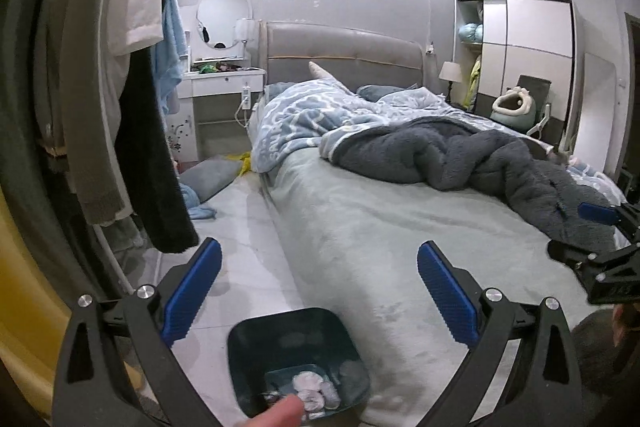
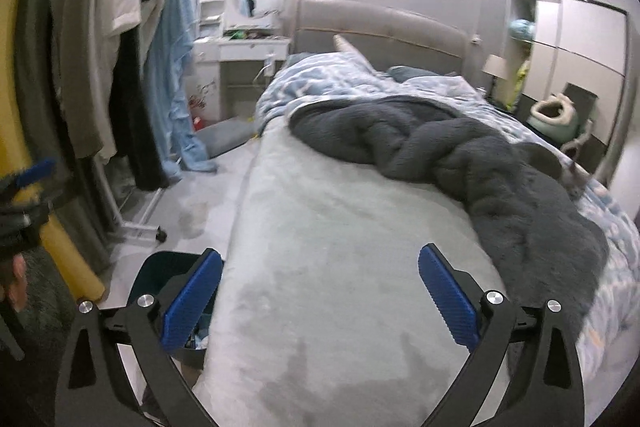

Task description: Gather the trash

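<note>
Lying in the bin (image 1: 298,359) at lower centre beside the bed (image 1: 380,227), the crumpled trash (image 1: 314,391) looked light and soft, best pinched mid-wad; both grippers' fingers (image 1: 192,291) (image 2: 448,301) stood spread, empty.

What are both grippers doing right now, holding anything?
Left gripper: open, holding nothing, above the bin.
Right gripper: open, holding nothing, over the bed.

A dark teal square bin (image 1: 298,363) stands upright on the floor beside the bed — crumpled pale tissues (image 1: 316,391) inside (at the bottom).
</note>
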The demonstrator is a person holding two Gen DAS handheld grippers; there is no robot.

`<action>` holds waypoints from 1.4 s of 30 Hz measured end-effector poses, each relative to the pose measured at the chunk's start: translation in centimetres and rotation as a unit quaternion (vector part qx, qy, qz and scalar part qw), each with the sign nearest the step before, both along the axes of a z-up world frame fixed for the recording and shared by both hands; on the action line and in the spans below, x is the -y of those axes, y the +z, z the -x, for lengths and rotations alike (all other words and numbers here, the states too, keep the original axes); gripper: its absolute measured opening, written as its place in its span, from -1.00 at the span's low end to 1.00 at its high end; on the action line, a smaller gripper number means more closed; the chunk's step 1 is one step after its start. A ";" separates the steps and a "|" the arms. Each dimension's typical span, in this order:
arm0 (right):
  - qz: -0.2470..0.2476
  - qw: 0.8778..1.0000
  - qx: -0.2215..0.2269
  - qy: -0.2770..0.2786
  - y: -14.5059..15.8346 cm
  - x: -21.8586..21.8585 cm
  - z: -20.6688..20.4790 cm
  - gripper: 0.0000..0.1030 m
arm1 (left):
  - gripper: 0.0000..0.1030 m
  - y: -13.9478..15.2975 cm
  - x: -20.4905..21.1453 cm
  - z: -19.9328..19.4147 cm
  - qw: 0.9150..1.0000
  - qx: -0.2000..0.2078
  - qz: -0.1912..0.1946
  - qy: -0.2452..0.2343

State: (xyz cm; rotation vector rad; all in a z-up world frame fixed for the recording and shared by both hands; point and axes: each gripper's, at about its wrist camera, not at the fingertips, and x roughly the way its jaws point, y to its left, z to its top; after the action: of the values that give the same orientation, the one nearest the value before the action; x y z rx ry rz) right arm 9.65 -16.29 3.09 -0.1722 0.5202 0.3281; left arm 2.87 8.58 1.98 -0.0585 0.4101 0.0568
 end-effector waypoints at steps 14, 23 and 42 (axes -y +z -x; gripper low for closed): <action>-0.018 0.998 0.039 -0.056 -1.4 4.3 4.4 0.93 | 0.94 -1.1 2.0 2.0 1.000 0.014 -0.023 -0.001; -0.023 0.999 0.032 -0.026 -3.1 3.0 4.6 0.93 | 0.94 -1.8 2.3 1.9 1.000 0.003 -0.026 -0.011; -0.059 0.998 0.029 -0.003 -3.0 4.0 5.7 0.93 | 0.94 -2.5 2.4 1.4 0.999 -0.013 -0.027 -0.017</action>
State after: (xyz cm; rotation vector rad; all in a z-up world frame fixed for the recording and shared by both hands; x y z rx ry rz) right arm 3.96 -20.24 0.10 -0.0663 0.4434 0.3461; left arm 1.45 6.14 -0.52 0.0029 0.4357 0.0357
